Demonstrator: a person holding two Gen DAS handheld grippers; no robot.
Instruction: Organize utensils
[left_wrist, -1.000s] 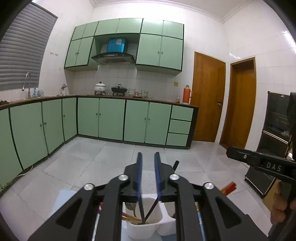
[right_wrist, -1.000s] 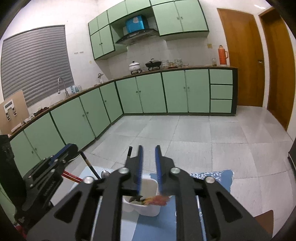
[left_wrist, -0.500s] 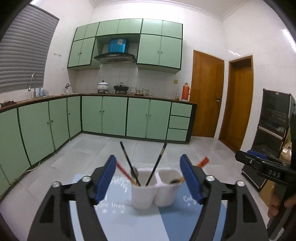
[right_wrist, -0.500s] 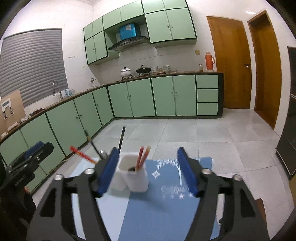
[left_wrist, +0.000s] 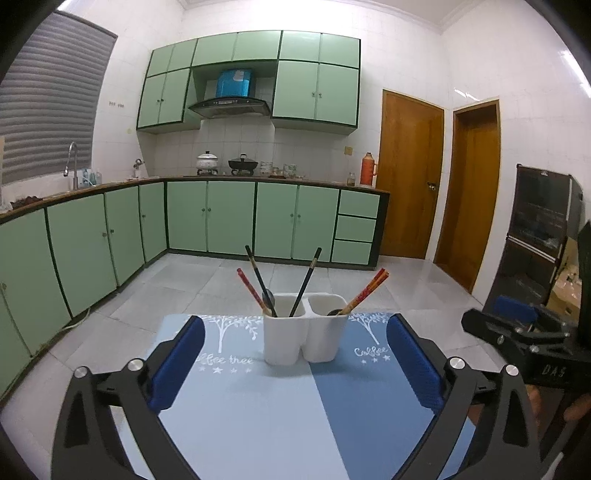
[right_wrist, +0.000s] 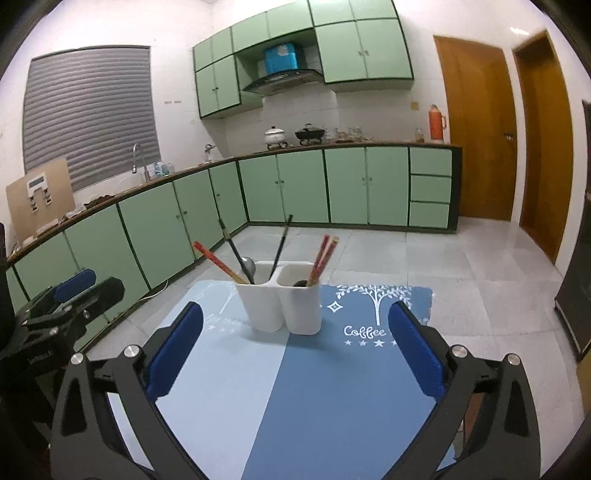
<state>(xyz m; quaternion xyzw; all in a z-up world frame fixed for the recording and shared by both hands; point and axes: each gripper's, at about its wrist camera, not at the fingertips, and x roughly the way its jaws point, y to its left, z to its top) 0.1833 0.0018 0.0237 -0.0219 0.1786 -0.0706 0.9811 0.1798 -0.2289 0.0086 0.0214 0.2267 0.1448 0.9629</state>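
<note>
A white two-cup utensil holder stands on a blue two-tone mat. Its left cup holds two black chopsticks, a red chopstick and a spoon. Its right cup holds a pair of red chopsticks and a dark utensil end. My left gripper is open and empty, short of the holder. My right gripper is open and empty, also short of it. Each gripper shows at the edge of the other's view.
The mat covers a small table with its far edge just behind the holder. Beyond are a tiled floor, green cabinets, two wooden doors and a dark cabinet at the right.
Both grippers opened wide, let go of the chopsticks now standing in the cups, and pulled back from the holder toward the near side of the mat.
</note>
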